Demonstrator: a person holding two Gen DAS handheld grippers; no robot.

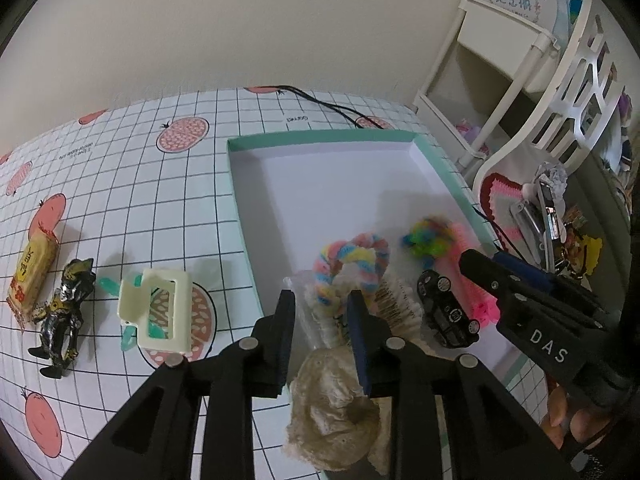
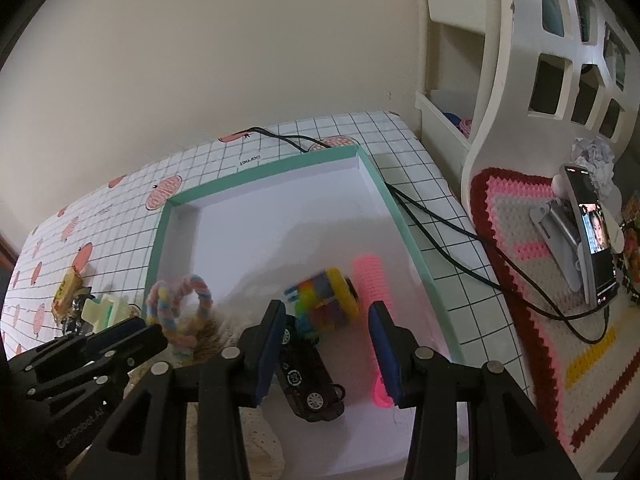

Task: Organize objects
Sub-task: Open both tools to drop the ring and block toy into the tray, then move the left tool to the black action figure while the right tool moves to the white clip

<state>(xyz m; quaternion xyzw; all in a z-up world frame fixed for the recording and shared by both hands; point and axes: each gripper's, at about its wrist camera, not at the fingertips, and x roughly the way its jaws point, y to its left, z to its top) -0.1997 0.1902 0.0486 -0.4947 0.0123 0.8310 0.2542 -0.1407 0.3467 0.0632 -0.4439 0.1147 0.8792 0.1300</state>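
left hand-held gripper [image 1: 320, 300]: jaws parted, nothing clamped; a beige fuzzy item [image 1: 332, 412] lies under and between the fingers at the near edge of the tray [image 1: 320, 136], whether a pad touches it I cannot tell.
right hand-held gripper [image 2: 328, 312]: released, gap wide, hanging over the tray's near right corner.
multicolour block toy [image 2: 324, 300]: just ahead of the right jaws, blurred, so likely in motion; judged just dropped.
black toy car [image 2: 308, 376]: under the right gripper's left finger, inside the tray.
pink comb [image 2: 370, 292]: ahead of the right finger, along the tray's right wall.
pastel chenille ring [image 1: 352, 264]: just ahead of the left fingertips, on a clear packet.
still outside the tray, left of the left gripper on the bench [image 1: 120, 184]: cream hair claw [image 1: 158, 312], dark figurine [image 1: 66, 316], yellow snack pack [image 1: 32, 276].
step in hand (judged): right release is finishing; left takes the next pick.
how to do it well: lift the right gripper straight up so its fingers clear car and comb; swing the left to the hair claw, straddle its body squarely, close gently, set it down in the bare far half of the tray.
risk: cables near the tray's far right edge.
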